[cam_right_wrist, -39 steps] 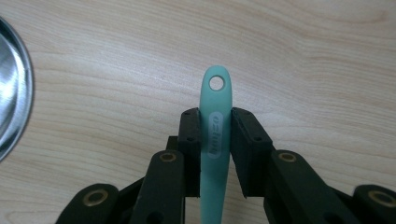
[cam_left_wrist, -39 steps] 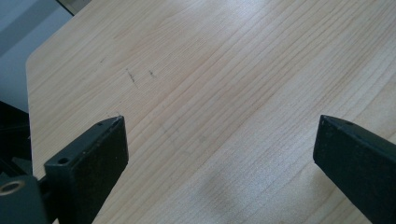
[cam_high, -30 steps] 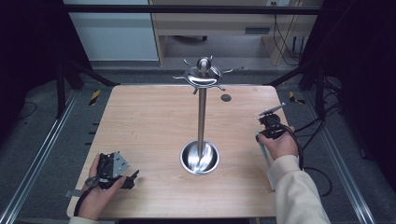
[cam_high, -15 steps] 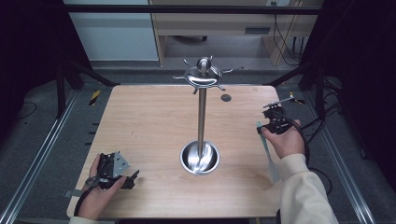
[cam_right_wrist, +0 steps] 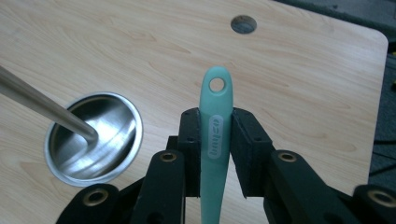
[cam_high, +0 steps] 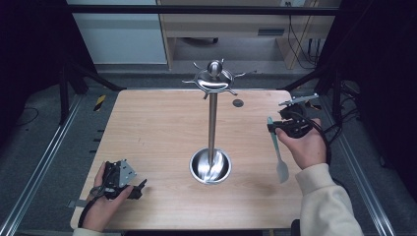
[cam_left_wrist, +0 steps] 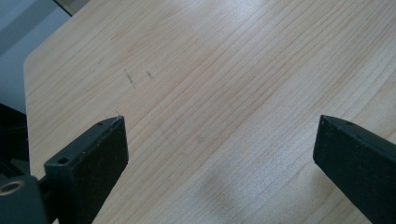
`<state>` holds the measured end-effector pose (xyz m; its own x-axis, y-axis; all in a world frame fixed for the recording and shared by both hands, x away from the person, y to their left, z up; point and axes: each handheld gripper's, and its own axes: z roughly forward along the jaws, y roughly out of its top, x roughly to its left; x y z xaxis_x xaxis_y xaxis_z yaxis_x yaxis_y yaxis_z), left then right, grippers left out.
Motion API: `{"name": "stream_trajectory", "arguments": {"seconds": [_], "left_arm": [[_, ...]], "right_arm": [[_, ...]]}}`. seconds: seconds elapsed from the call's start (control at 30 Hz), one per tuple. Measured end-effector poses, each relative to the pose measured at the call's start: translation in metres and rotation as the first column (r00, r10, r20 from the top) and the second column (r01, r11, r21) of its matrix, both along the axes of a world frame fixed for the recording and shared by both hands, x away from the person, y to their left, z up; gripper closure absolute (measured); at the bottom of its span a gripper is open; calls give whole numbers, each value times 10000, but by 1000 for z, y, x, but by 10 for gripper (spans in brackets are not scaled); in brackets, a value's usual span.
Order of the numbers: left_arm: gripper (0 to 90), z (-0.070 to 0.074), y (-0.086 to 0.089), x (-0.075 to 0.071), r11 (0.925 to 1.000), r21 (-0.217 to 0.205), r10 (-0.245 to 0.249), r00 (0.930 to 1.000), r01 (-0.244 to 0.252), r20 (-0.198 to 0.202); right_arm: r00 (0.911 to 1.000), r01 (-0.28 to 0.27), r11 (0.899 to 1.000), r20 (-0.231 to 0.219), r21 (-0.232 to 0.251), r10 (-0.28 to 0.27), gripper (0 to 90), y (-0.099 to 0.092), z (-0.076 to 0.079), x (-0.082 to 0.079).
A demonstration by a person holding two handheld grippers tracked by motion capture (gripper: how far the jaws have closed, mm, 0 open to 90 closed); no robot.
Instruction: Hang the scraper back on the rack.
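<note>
Pale wood grain runs across the table (cam_high: 162,128), which sits in a dim room with dark framing on both sides and a light cabinet behind. Over its right edge, a spoon (cam_high: 278,152) with a teal handle and a metal bowl hangs clear of the surface, its bowl end toward the person. In the right gripper view, the handle's tip, with a small round hole in it, pokes out past the jaws. The right gripper (cam_right_wrist: 215,135) pinches that handle, both black pads pressed flat against its sides, and the hand bearing it is raised above the tabletop. Left of the spoon, near the table's middle, stands a metal rack (cam_high: 211,123): a round dished base, a tall thin pole, and a ring of short hooks around a knob on top. A small dark hole (cam_high: 238,103) marks the wood behind it. Well apart, at the near left corner, the left gripper (cam_left_wrist: 219,154) rests low over bare wood, its jaws spread wide with nothing between them.
</note>
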<state>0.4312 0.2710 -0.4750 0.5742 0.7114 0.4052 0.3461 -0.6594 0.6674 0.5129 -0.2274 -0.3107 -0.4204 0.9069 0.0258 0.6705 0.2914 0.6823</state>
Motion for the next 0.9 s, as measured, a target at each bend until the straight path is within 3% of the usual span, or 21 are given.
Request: {"name": "stream_trajectory", "arguments": {"seconds": [0.5,0.9], "left_arm": [[30,-1,-1,1,10000,9,-17,10000,17,2],[30,0,-1,0,10000,51,-4,10000,4,5]], "right_arm": [[9904,-739,9970,1191,244,705,745,8,27,-20],[9823,-1097,9936,1553,263,1044,744,18,40,-31]]}}
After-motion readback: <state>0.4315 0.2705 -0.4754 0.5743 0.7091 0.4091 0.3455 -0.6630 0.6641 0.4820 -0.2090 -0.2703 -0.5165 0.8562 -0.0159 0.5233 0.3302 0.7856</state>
